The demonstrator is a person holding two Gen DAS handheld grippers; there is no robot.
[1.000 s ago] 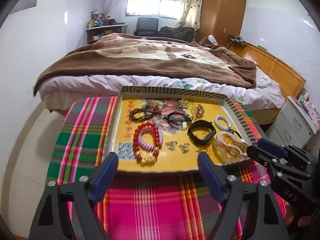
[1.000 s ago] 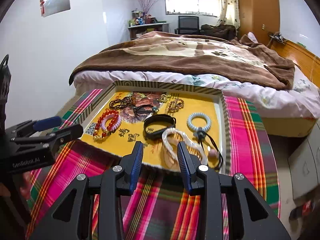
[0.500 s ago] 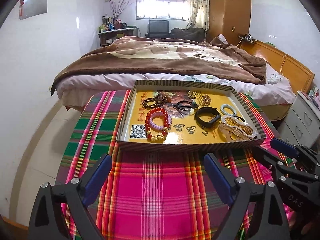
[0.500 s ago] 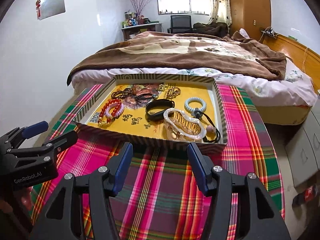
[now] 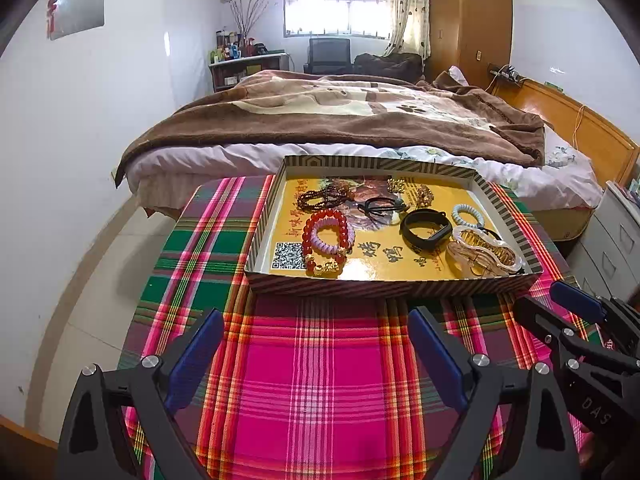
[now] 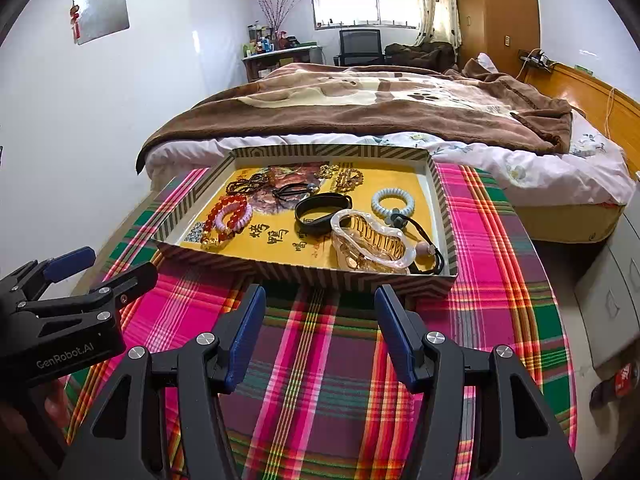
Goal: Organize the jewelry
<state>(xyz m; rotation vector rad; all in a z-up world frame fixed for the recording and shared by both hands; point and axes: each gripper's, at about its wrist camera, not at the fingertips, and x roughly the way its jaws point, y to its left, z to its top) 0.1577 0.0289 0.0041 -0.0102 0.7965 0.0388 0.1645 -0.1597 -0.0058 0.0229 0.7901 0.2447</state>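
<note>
A bed [image 5: 352, 120] under a brown blanket [image 6: 380, 108] fills the back of the room, with a wooden wardrobe [image 5: 468, 20] beyond it by the window. In front of the bed stands a table [image 5: 320, 380] covered by a pink, green and red plaid cloth. On the far half of the table rests a shallow striped tray [image 5: 380, 286] with a yellow printed floor, and all the jewelry lies inside it. At the tray's left, a red bead bracelet [image 5: 326, 236] circles a pale lilac coil band [image 5: 332, 234], the two touching, next to a printed QR code. Behind them lies a dark bead string [image 5: 324, 200], and beside that a black cord loop [image 5: 380, 206]. Gold chains [image 5: 416, 192] sit near the far wall. A black wristband [image 5: 426, 230] lies right of centre, a pale blue coil band [image 5: 468, 216] just past it, and a clear amber hair claw [image 5: 484, 252] in the near right corner, partly over a black cord. The left hand-held gripper [image 5: 316, 344] hovers over bare cloth short of the tray, its blue-padded jaws spread wide with nothing between them. The right hand-held gripper [image 6: 320, 320] hangs likewise before the tray's near wall, jaws apart and empty. Each shows at the edge of the other's view, well apart from the jewelry.
</note>
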